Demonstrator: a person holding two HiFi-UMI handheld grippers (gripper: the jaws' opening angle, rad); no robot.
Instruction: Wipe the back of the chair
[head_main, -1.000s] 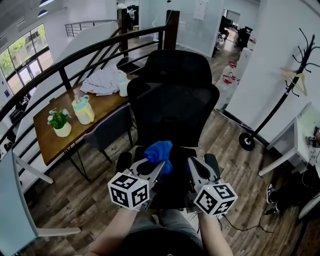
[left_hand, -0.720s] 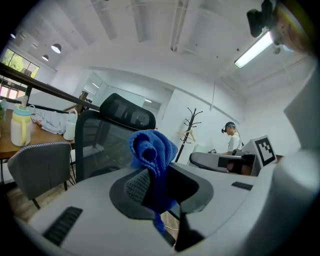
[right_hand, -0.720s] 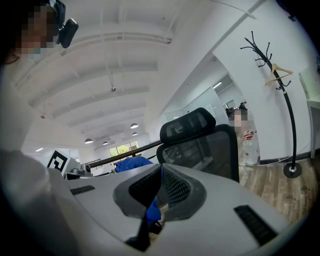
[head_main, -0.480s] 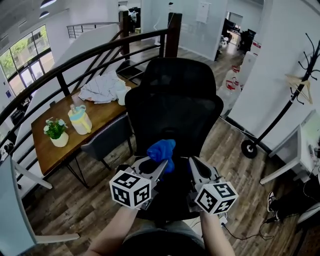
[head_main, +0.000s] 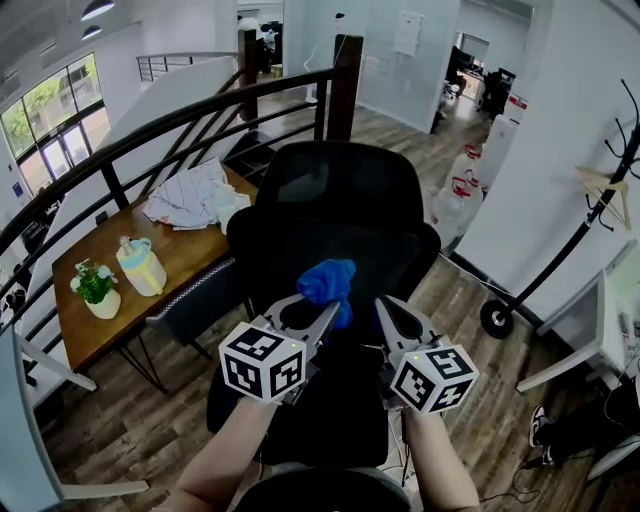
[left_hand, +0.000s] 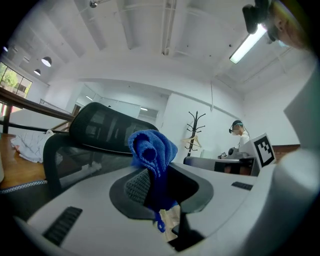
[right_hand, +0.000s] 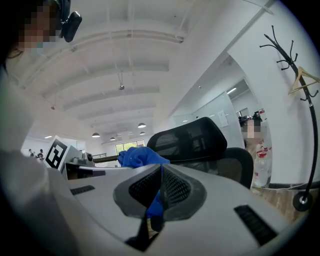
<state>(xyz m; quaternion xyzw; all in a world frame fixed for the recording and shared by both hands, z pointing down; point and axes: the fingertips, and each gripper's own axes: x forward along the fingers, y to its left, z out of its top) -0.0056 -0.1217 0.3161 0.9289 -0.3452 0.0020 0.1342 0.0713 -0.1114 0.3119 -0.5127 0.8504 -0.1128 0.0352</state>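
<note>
The black office chair (head_main: 340, 235) is seen straight ahead, its mesh back faced toward the person and not yet touched. If the back is pressed hard, the chair is likely to swivel or be pushed away, since it is steadied by nothing. The blue cloth (head_main: 326, 282) is bunched and clamped in the jaws of the left gripper (head_main: 318, 312), just in front of the back. Only a fold is pinched, so the cloth could be snagged by the mesh and dragged free. The right gripper (head_main: 388, 310) is held beside it, jaws pressed together on nothing.

On the wooden table (head_main: 190, 250) beyond, two containers are seen — a pale lidded jug (head_main: 140, 266), whose contents cannot be told, and a small white pot (head_main: 101, 303) in which a green plant (head_main: 90, 282) is held.
</note>
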